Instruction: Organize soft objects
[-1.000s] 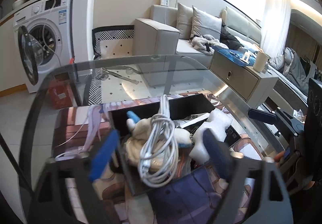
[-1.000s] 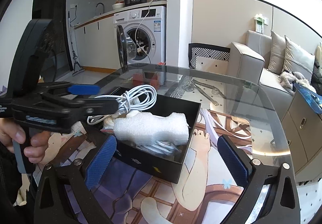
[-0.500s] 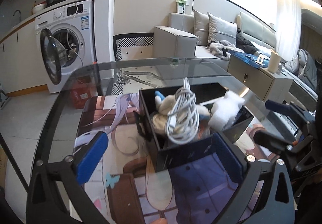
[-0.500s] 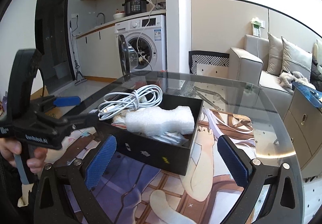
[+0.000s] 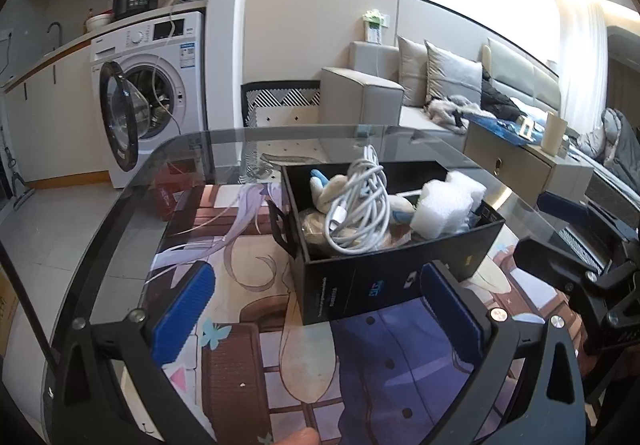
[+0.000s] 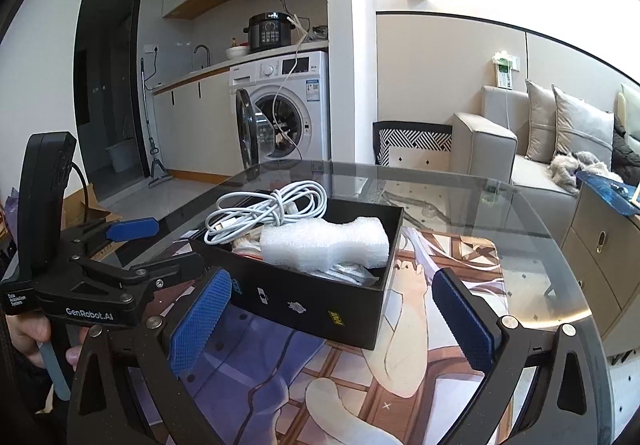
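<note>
The black box (image 5: pixel 384 241) sits on the printed mat (image 5: pixel 248 285) on the glass bench (image 5: pixel 120 205), and it's packed: a coiled white cable (image 5: pixel 360 205) heaped on top, a white foam block (image 5: pixel 444 209) against its right end in the left wrist view, and a plush toy (image 5: pixel 324 185) peeking out underneath.

Left gripper (image 5: pixel 316 305) is spread wide with nothing between its blue fingers (image 5: pixel 184 305); the jaws have just been opening. The box stands just ahead of the fingertips, its near wall running past the right-hand one, so the box is offset to the right of the gap rather than centred in it.

Right gripper (image 6: pixel 332 321) is parted wide too and empty. From its camera the box's near corner lies between the two blue fingers (image 6: pixel 200 321), slightly beyond their tips, with no contact showing. The left gripper comes in from the left side of that view, its blue tip (image 6: pixel 132 229) just beside the box's far-left corner.
</note>
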